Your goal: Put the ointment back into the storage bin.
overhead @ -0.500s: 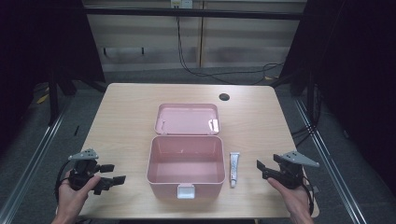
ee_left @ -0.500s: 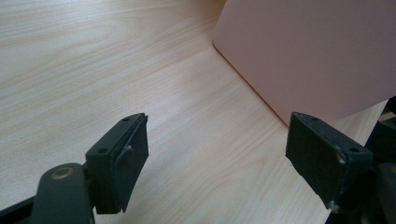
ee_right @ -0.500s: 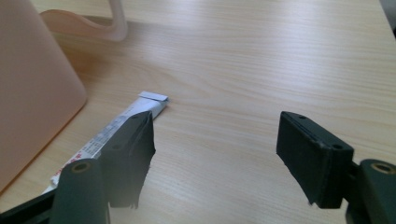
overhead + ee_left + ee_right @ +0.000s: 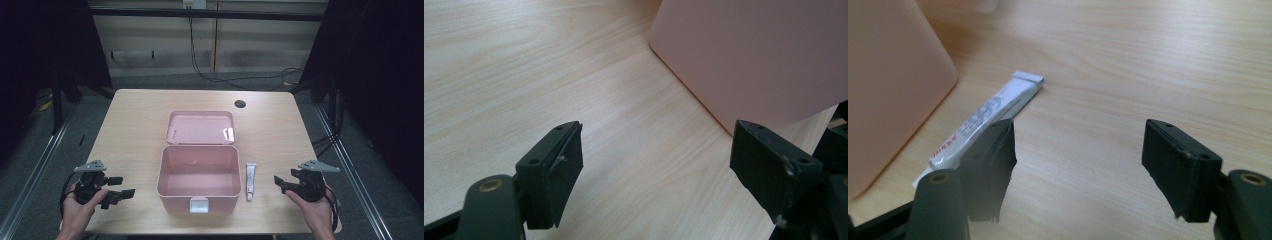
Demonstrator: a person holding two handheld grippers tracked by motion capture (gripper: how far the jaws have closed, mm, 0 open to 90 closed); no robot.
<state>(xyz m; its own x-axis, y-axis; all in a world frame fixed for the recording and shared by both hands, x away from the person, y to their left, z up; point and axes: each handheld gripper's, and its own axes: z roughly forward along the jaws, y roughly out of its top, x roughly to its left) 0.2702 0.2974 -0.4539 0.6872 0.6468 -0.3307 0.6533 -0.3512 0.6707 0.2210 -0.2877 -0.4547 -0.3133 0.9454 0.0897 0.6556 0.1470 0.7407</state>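
Between the earlier high view and this one, almost nothing has moved: both grippers sit at the lower corners, so the work has not begun. The right gripper (image 4: 281,183) is spread and empty, at lower right; the white tube (image 4: 250,181) lies on the counter (image 4: 135,125) just left of it, beside the open pink box (image 4: 199,172). The left gripper (image 4: 121,187) is also spread, at lower left.

Hardly anything differs from half a second ago: the left black two-jaw gripper (image 4: 121,187) sits a touch nearer the open pink plastic box (image 4: 199,177), its jaws apart.
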